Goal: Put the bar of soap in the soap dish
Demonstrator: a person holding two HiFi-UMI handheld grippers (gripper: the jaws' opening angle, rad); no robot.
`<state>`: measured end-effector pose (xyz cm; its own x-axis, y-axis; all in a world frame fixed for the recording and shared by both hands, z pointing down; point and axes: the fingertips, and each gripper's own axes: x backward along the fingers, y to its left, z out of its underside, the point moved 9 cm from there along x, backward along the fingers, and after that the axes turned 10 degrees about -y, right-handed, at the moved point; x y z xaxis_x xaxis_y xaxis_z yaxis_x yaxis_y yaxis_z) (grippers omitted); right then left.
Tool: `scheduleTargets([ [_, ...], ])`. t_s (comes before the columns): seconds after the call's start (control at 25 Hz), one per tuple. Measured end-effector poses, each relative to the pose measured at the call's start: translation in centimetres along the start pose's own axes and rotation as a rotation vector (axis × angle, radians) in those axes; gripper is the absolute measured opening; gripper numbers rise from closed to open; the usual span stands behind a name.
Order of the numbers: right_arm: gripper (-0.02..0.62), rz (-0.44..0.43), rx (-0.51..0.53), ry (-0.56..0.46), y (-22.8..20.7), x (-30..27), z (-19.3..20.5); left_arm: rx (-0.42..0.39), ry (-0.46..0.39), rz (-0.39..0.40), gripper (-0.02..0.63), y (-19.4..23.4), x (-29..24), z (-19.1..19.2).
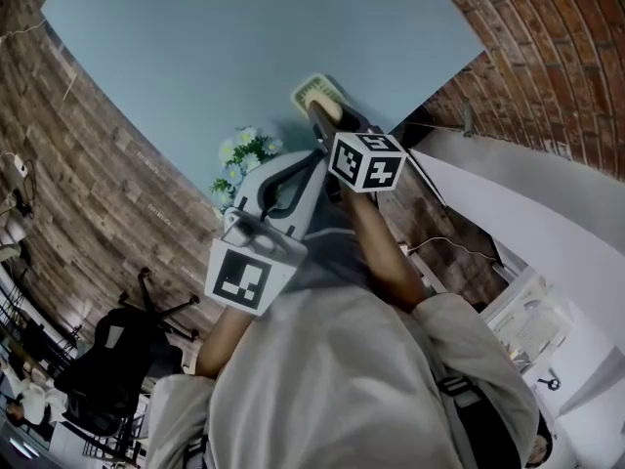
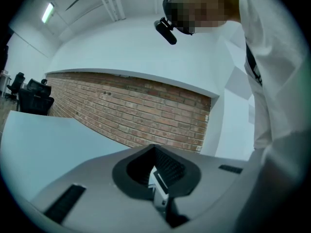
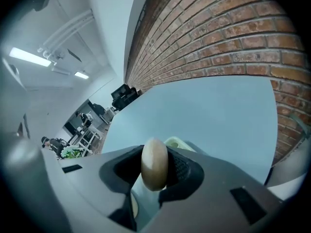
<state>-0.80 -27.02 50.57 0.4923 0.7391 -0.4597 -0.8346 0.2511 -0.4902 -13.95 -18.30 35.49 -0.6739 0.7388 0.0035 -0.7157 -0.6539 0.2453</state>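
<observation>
The right gripper [image 3: 156, 177] is clamping the bar of soap [image 3: 154, 159] edge-on over the table [image 3: 214, 115], nearing the soap dish [image 3: 178, 142], presumably to lower it in, while the left gripper [image 2: 156, 174] is waiting empty, jaws apart.

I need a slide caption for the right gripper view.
Right gripper holds the soap bar over the table, soap dish just beyond.

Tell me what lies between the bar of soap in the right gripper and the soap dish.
Nothing. In the right gripper view the soap dish peeks out just behind the bar of soap, with no object between them.
</observation>
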Motion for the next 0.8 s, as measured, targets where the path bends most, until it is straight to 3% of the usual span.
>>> scheduleTargets([
  [0.8, 0.114, 0.079, -0.016, 0.037, -1.0, -1.8, 1.5, -0.008, 0.012, -0.003, 0.003, 0.9, 0.0, 0.2],
])
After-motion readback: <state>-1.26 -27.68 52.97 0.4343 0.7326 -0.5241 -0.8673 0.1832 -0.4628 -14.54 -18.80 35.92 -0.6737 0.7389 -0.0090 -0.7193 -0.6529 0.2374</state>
